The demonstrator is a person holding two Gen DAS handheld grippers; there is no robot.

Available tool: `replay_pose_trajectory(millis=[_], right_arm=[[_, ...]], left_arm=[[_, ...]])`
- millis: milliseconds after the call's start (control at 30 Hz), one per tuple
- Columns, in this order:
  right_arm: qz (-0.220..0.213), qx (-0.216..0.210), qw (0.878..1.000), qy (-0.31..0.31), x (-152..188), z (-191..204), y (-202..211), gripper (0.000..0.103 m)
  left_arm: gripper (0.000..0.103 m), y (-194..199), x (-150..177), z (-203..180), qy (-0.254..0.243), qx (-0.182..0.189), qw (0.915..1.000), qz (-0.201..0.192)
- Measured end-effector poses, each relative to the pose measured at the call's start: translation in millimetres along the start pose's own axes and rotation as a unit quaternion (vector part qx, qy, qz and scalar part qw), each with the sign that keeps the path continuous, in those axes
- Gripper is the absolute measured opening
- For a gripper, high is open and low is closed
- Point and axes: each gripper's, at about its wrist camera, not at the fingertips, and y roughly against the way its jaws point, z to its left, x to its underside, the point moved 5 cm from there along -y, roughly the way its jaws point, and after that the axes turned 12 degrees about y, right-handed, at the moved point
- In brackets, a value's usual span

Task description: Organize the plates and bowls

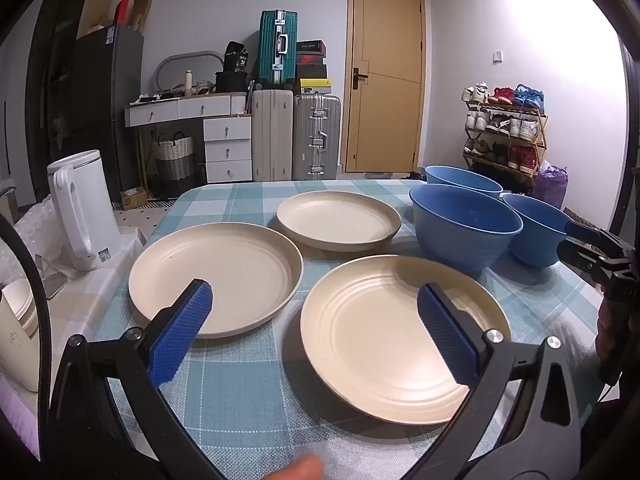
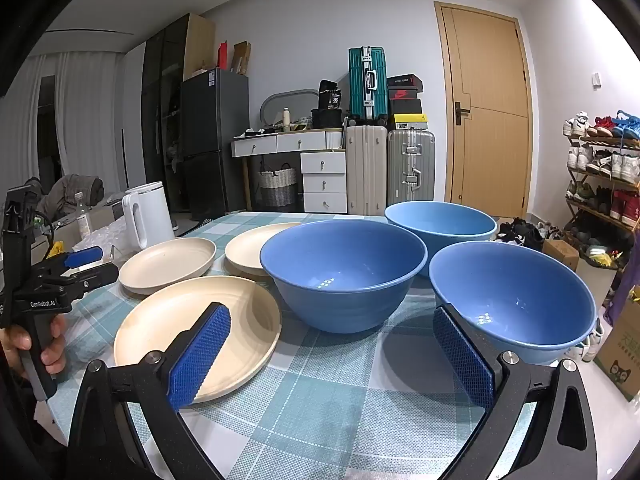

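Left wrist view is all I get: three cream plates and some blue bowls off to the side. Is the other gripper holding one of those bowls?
Observer: No. The right gripper is open and empty, with the nearest bowl just beside its right finger.
Operator: I only see the bowls from the side. Is there anything in them?
Observer: The nearest bowl and the middle bowl are both empty right down to the bottom.
Operator: What is past the table on that side?
Observer: A cardboard box with a cat drawing stands on the floor by the table's corner.
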Motion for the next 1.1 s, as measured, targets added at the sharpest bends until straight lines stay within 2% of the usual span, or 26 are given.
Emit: replay_pose_trajectory(millis=[1100], right_arm=[[0.001,0.0,1.0,0.001,0.1,0.3,0.0,0.103]], left_arm=[[0.102,-0.3,0.4,-0.3,0.002,0.0,1.0,0.003]])
